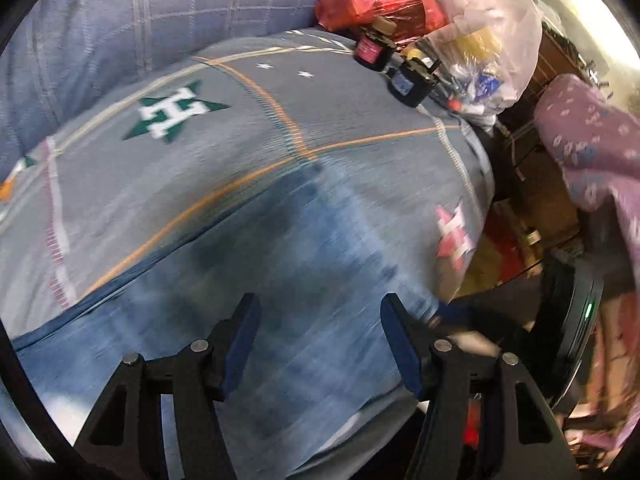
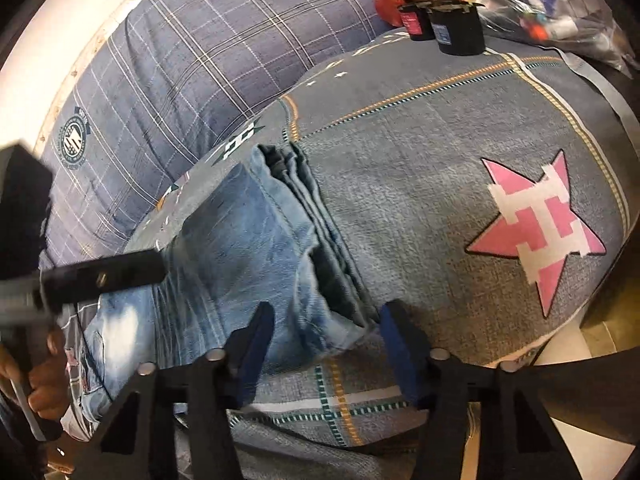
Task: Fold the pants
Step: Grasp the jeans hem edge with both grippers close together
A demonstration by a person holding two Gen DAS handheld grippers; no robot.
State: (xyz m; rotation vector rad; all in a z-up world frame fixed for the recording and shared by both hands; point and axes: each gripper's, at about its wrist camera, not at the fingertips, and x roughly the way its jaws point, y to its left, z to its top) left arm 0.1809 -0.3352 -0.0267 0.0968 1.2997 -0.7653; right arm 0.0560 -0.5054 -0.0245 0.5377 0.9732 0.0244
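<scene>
Light blue jeans (image 2: 240,240) lie folded on a grey bedsheet (image 2: 420,200), with their stacked edges running along the right side. My right gripper (image 2: 328,312) stands low over the near corner of the jeans. That corner lies between its blue pads (image 2: 256,336), and the pads stand apart from the cloth. In the blurred left wrist view, my left gripper (image 1: 320,304) hangs open over the denim (image 1: 304,280) with nothing between its fingers. One black finger (image 2: 120,272) of the left gripper reaches in over the jeans from the left, and a hand (image 2: 44,384) holds it.
A checked blue quilt (image 2: 200,48) is bunched along the far side. Two dark jars (image 2: 456,32) and plastic bags (image 1: 380,0) sit at the sheet's far corner. The bed edge drops off to the right, by the pink star print (image 2: 536,224). A purple patterned sleeve (image 1: 592,148) is at right.
</scene>
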